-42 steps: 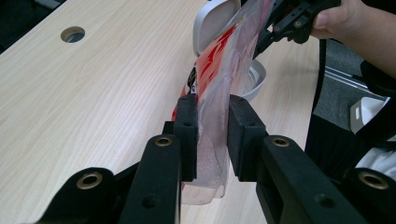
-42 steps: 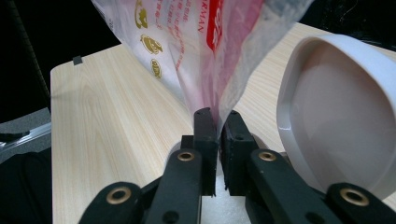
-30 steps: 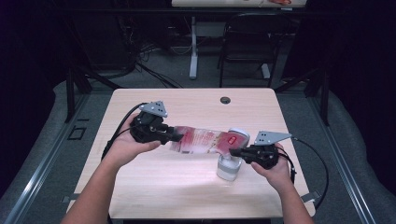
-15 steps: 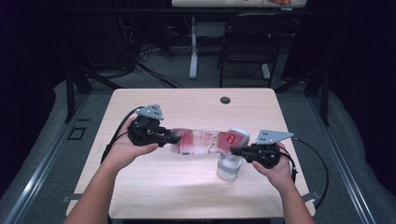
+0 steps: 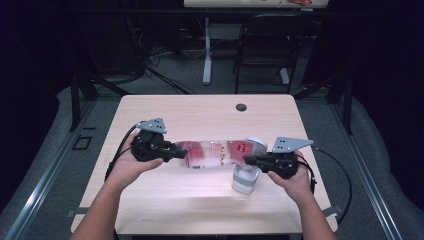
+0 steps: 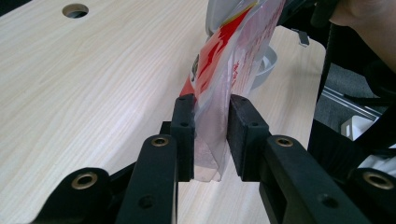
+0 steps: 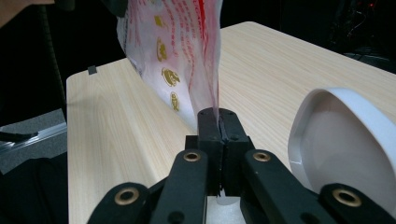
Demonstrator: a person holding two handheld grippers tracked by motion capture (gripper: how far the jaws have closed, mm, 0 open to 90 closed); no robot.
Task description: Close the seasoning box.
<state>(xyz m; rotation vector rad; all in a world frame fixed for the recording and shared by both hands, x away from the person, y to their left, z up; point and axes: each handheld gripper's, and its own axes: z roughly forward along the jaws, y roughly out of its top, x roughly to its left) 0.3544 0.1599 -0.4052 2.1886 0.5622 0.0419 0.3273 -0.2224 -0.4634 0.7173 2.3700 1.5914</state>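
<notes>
The plastic bag [image 5: 212, 153], clear with red print, hangs stretched between the two grippers above the middle of the wooden table [image 5: 190, 110], with a white cup [image 5: 245, 179] standing just under its right end. The right gripper [image 5: 251, 160] is clenched tight on that end of the film. The left gripper [image 5: 180, 151] has the other end between its pads, which stand a little apart; its jaws have just been opening slightly, and the film looks loosely held rather than pinched (whether both pads touch it I cannot tell).

To do this step well, I judge that the right grip should stay firm while the left eases the bag down, keeping the film clear of the cup so it does not tip.

The left gripper view shows the folded bottom edge [image 6: 208, 163] of the bag between the pads, which the high view cannot resolve. The right gripper view shows gold emblems [image 7: 169, 77] in the print and a white round rim [image 7: 327, 135] close by; the high view shows a dark hole [image 5: 241, 107] in the far tabletop.
</notes>
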